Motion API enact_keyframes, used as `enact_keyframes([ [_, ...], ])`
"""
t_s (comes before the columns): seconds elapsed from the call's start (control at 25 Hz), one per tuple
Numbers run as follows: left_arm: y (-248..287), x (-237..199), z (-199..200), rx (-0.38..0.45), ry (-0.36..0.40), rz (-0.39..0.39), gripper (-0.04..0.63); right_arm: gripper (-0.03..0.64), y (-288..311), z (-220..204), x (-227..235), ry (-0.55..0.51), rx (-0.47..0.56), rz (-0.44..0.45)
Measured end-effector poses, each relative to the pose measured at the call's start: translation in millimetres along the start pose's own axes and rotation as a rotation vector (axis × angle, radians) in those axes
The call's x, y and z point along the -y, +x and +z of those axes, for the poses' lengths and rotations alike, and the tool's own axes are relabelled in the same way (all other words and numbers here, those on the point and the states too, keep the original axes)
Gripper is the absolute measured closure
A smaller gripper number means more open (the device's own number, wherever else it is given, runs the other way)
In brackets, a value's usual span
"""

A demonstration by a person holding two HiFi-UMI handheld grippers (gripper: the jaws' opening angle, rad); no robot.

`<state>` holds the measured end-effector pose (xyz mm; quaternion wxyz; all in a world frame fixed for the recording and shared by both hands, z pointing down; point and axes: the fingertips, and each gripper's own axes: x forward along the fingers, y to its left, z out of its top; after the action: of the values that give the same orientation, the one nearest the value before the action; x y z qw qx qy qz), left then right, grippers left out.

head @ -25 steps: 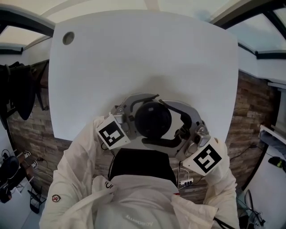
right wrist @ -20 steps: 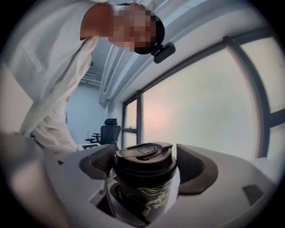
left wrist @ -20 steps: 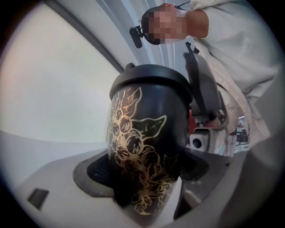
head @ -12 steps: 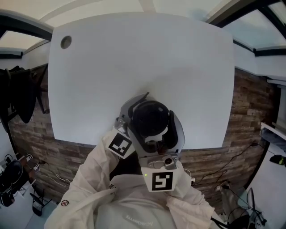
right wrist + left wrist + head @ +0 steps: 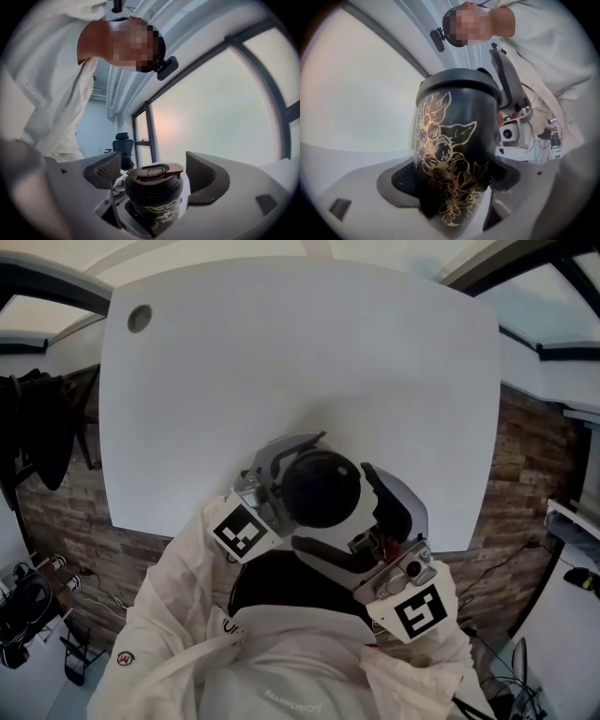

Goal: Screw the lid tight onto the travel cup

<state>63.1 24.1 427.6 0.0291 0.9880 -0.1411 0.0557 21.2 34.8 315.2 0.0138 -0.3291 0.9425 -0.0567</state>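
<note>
A black travel cup (image 5: 454, 154) with a gold pattern of leaves and berries sits in the grip of the left hand-held gripper (image 5: 452, 185). We see that gripper's two ribbed pads pressed against opposite sides of the cup's lower body, the jaws standing wide to take its girth. The black lid (image 5: 154, 172) sits on the cup's mouth, its flip tab lying flat on top.

The right hand-held gripper (image 5: 153, 169) reaches in around the cup at lid height. Its jaws stand wide, one on each side of the lid, and in the right gripper view we make out a sliver of space between the lid and the pad on the right of that picture, so nothing is clamped there.

From the head view we look straight down on the lid's round top (image 5: 322, 488). Beneath the cup runs the near edge of the white desk (image 5: 281, 352), though we cannot tell whether the cup's base touches it. Nearer to the wearer than the cup are the two marker cubes (image 5: 242, 529) and the person's white sleeves (image 5: 169, 615). Far beyond the cup, at the desk's back corner, we see a round cable hole (image 5: 141, 318). Behind the cup in the right gripper view stands a dark office chair (image 5: 123, 140) beside tall windows (image 5: 215, 103).
</note>
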Motion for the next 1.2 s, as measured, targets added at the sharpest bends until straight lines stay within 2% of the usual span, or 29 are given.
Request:
enact_keyframes([
  [0.16,-2,5,-2,-0.004,0.008,-0.133,0.173,0.209,-3,-13,4,-0.036,-0.132,0.357],
  [0.28,-6,8,-4,-0.02,0.01,-0.247,0.173,0.209,5,-25,-2,-0.086,-0.225,0.57],
  [0.4,-10,7,-5,-0.036,0.006,-0.325,0.173,0.209,18,-38,-7,-0.126,-0.281,0.668],
  [0.52,-9,7,-7,-0.038,-0.012,-0.326,0.173,0.21,19,-40,-8,-0.11,-0.261,0.672],
  [0.6,-9,6,-7,-0.033,-0.02,-0.29,0.173,0.21,20,-37,-6,-0.078,-0.221,0.612],
  [0.64,-9,5,-7,-0.027,-0.027,-0.264,0.173,0.21,22,-35,-5,-0.064,-0.197,0.554],
  [0.96,-4,-4,-8,-0.016,-0.053,0.018,0.173,0.21,15,-30,5,-0.04,-0.053,-0.107],
  [1.08,0,-8,-6,-0.003,-0.054,0.132,0.173,0.21,10,-28,9,-0.029,-0.017,-0.301],
  [1.2,2,-10,-7,0.002,-0.065,0.222,0.173,0.21,6,-29,11,-0.035,-0.007,-0.434],
])
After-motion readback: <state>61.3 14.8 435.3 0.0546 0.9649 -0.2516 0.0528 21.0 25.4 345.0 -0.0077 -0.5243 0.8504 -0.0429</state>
